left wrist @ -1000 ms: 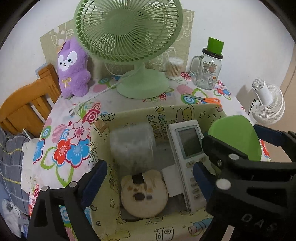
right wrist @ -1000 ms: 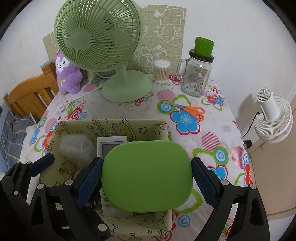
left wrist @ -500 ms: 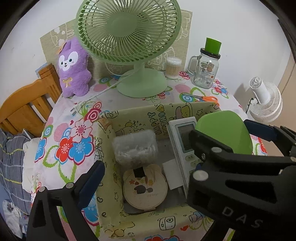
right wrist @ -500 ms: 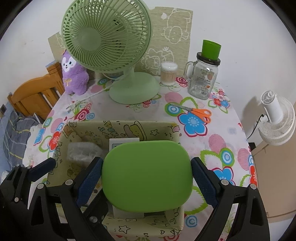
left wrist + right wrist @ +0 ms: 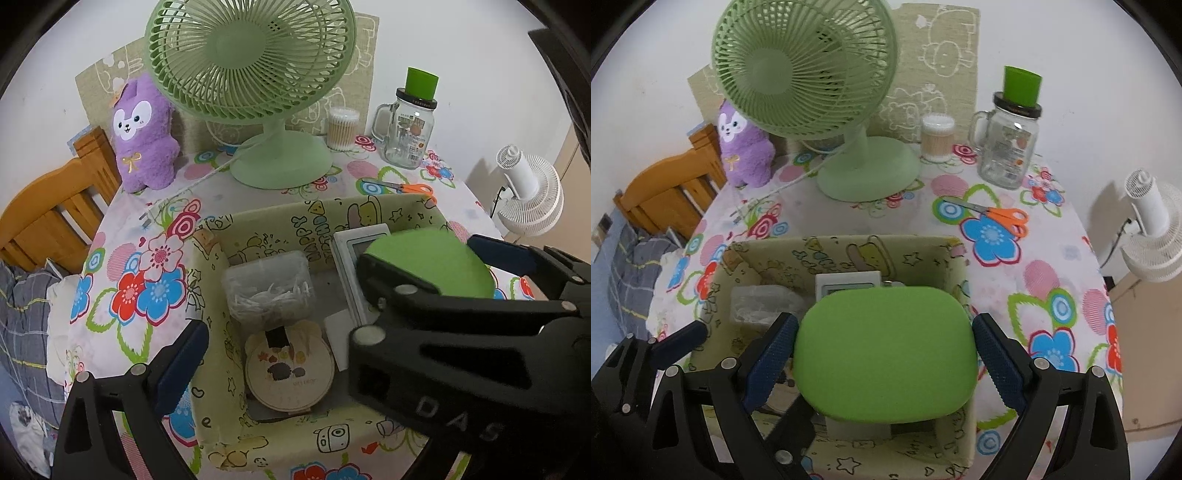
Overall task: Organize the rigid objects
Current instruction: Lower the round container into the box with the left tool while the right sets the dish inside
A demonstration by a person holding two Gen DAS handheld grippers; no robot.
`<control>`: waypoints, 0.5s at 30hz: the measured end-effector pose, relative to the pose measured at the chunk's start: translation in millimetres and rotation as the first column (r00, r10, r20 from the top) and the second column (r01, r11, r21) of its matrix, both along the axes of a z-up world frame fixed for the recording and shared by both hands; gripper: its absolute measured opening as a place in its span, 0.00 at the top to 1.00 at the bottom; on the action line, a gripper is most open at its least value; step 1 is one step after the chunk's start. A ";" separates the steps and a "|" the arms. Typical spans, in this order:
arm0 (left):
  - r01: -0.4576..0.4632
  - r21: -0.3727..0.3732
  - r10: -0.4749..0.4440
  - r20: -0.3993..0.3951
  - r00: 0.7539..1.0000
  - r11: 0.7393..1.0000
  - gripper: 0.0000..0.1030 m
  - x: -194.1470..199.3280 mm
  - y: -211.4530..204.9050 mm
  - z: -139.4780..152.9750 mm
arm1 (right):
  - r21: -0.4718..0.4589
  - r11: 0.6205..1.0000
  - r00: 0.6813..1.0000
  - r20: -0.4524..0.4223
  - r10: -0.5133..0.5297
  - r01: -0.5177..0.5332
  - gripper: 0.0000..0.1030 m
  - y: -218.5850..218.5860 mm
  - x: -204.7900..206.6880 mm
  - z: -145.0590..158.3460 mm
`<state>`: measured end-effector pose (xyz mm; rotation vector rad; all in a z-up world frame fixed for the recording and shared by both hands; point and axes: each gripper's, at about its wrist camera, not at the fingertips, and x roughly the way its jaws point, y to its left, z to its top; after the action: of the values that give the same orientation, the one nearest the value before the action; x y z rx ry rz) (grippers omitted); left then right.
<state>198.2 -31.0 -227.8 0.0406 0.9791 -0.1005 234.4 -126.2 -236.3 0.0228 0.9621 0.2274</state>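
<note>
A yellow cartoon-print fabric box stands on the flowered table. In it lie a white remote control, a clear case of floss picks and a round hedgehog-print disc. My right gripper hovers over the box's right half with a flat green rounded case between its blue pads. The jaws are opening, but the pads still touch the case's edges. My left gripper is over the box's left half, its jaws opening with nothing between them. The right gripper's body hides its right finger.
A green desk fan, a purple plush, a cotton-swab jar and a glass mug with a green lid line the back. Orange scissors lie behind the box. A wooden chair stands left, a white fan right.
The right gripper has drawn back a little, so more of the box shows beneath it. Its body now covers the left gripper's right finger. The green case stays between the right pads.
</note>
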 end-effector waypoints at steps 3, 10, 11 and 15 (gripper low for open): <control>0.000 -0.003 0.000 -0.008 1.000 1.000 0.00 0.6 -1.1 0.6 | -0.007 1.000 1.000 -0.004 0.009 -0.009 0.02 2.3 0.4 -0.9; -0.012 -0.017 0.012 -0.014 1.000 1.000 0.00 2.4 -2.2 1.2 | 0.001 1.000 0.999 -0.042 -0.023 0.023 0.01 -8.3 -1.4 -6.1; -0.012 -0.017 0.011 -0.014 1.000 1.000 0.00 2.2 -2.3 1.7 | 0.002 1.000 0.999 -0.044 -0.028 0.028 0.01 -10.1 -2.0 -6.5; -0.001 -0.013 0.001 -0.008 1.000 1.000 0.00 -0.2 -4.8 3.1 | -0.002 0.999 0.998 -0.048 -0.049 0.049 0.01 -17.6 -6.5 -6.3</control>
<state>198.0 -35.8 -224.7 0.0274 0.9860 -0.1063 227.9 -143.8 -242.6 0.0513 1.0084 0.1821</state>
